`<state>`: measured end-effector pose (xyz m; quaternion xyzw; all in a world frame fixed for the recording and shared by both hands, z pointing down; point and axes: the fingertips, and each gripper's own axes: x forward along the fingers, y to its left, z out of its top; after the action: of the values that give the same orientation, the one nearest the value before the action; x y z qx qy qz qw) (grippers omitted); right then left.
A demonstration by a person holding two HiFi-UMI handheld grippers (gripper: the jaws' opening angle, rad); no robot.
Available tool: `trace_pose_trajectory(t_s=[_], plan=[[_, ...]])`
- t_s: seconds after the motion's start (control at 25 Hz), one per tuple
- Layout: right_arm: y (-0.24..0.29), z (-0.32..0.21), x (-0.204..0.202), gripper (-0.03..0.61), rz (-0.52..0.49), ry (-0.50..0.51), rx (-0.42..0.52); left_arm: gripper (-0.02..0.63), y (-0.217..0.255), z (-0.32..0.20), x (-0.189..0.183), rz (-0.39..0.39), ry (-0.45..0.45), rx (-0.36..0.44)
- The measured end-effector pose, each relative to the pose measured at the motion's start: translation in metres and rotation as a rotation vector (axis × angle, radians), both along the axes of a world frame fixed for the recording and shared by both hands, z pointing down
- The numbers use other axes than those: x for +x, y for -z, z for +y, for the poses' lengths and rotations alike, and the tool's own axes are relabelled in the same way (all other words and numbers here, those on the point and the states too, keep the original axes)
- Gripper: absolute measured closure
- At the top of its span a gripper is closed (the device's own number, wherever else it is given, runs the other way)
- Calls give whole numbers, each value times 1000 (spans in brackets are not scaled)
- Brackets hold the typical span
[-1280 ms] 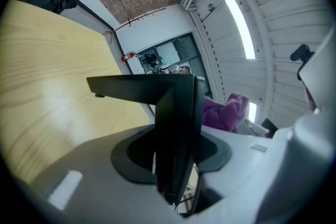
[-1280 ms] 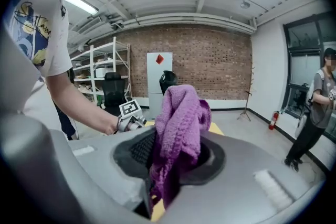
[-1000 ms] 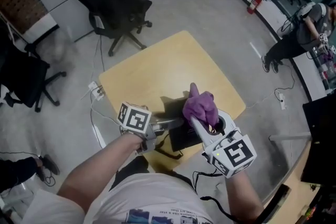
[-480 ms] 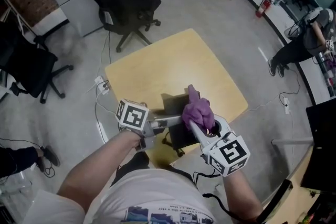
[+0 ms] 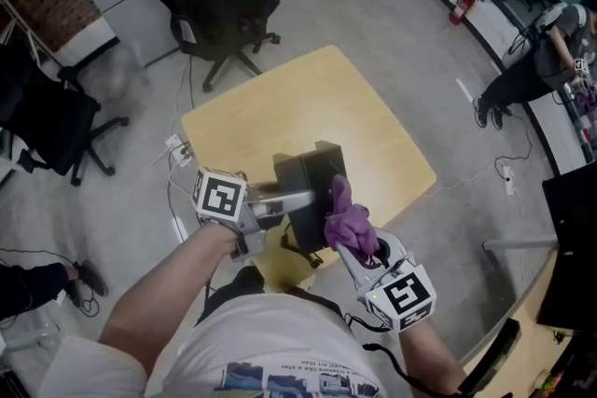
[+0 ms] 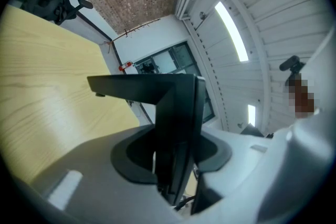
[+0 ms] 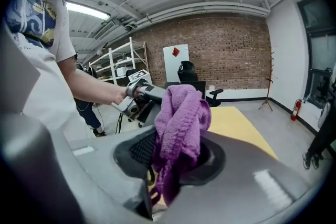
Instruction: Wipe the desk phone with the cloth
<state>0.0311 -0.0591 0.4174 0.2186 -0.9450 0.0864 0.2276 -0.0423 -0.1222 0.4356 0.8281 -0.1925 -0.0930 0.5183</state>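
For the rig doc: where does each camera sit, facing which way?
Head view: on the head, facing steeply down at the yellow table; shows forearms, left gripper, right gripper.
Left gripper view: on that gripper, facing across the table; its jaws clamp the desk phone.
Right gripper view: on that gripper, facing the brick wall; jaws grip the purple cloth; left forearm, shirt show.
Shared: head and right gripper views show cloth, left gripper.

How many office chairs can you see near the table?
2: one chair beyond the table's far corner, a second chair at the left edge; others may be hidden.
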Motion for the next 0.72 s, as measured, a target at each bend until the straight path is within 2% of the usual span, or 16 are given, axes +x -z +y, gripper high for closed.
trace_pose_trajectory(t_s=[0.16, 0.32, 0.52, 0.72], plan=[[17, -5, 0, 474, -14, 14, 20, 434, 2, -4, -1, -3, -4, 6], [62, -26, -16, 474, -66, 31, 121, 434, 6, 2, 1, 28, -19, -20], [99, -63, -36, 474, -109, 28, 219, 434, 5, 5, 1, -11, -40, 10], [99, -80, -46, 474, -114, 25, 223, 434, 7, 16, 8, -6, -70, 14]])
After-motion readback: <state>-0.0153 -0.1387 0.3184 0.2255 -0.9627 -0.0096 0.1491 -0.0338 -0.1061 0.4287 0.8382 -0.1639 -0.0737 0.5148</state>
